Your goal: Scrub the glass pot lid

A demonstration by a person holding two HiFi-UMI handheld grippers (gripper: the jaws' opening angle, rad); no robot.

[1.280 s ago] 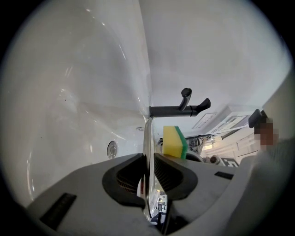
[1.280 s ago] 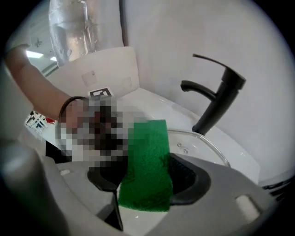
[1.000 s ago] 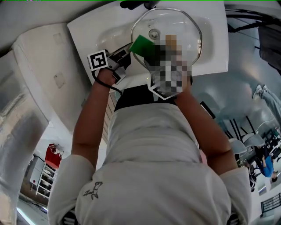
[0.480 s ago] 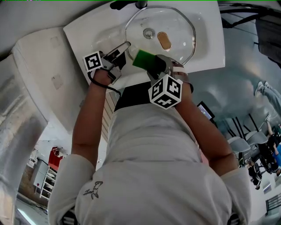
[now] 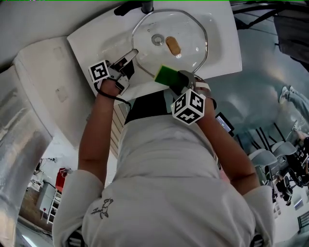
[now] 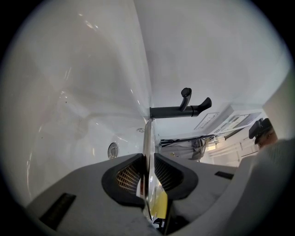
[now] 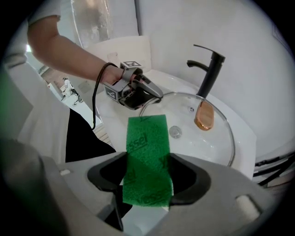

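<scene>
Gleaming glass pot lid (image 5: 190, 36), amber handle (image 5: 173, 45)

The head view looked steeply down from overhead onto the white sink (image 5: 224, 43), with the black faucet (image 5: 145, 6) at its top edge. The left gripper view sat low and close, facing nearly level along the glass lid (image 6: 148, 138), seen edge-on. The right gripper view looked down from the sink's near side. All three shared the faucet and lid.

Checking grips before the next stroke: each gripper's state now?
Left gripper: closed on the glass pot lid, at its rim.
Right gripper: closed on the green scouring pad.
</scene>
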